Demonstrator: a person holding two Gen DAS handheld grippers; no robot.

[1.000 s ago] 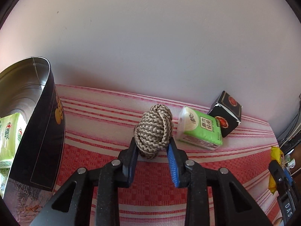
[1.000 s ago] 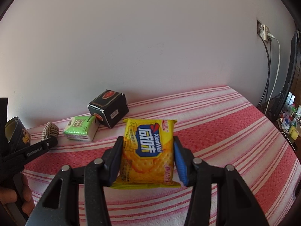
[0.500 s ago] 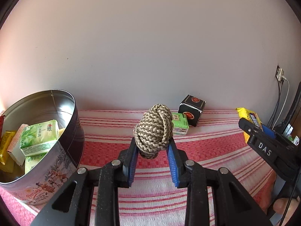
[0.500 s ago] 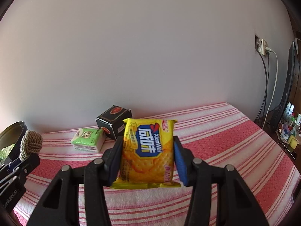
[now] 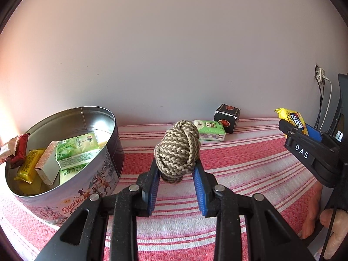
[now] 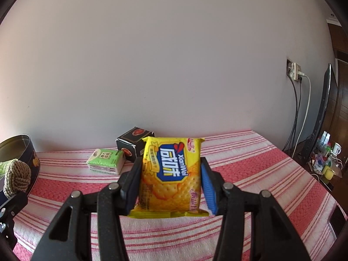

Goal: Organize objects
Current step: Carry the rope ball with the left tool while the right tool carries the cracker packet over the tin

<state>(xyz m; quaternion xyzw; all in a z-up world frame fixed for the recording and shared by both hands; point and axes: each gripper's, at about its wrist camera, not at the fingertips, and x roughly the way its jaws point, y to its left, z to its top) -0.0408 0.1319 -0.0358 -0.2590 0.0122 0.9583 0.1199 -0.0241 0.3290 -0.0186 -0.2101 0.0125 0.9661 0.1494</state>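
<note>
From the left wrist camera, the left gripper (image 5: 176, 180) pinches a round knot of braided beige-and-brown rope (image 5: 177, 151) between its blue-padded fingers (image 5: 152, 184), lifted off the red-and-white striped cloth surface (image 5: 250, 163). Left of the rope knot stands a round open metal biscuit tin (image 5: 87, 187) holding a green tissue pack (image 5: 77, 150), a pale carton and yellow and red wrapped snacks. Beyond the knot, near the wall, a second green tissue pack (image 5: 209, 130) lies on the cloth, with a small black cube-shaped box (image 5: 227, 117) just beside it. Far right of the knot, the right gripper (image 5: 304, 143) carries a yellow biscuit packet (image 5: 291, 117), a hand (image 5: 332, 232) below it.

From the right wrist camera, the right gripper (image 6: 171, 187) clamps the yellow biscuit packet (image 6: 171, 174) by its side edges, upright and above the cloth (image 6: 261, 174). Behind the packet sit the black box (image 6: 132, 141) and the tissue pack (image 6: 106, 161). Far left of it are the rope knot (image 6: 17, 180) and the tin (image 6: 21, 150).
</note>
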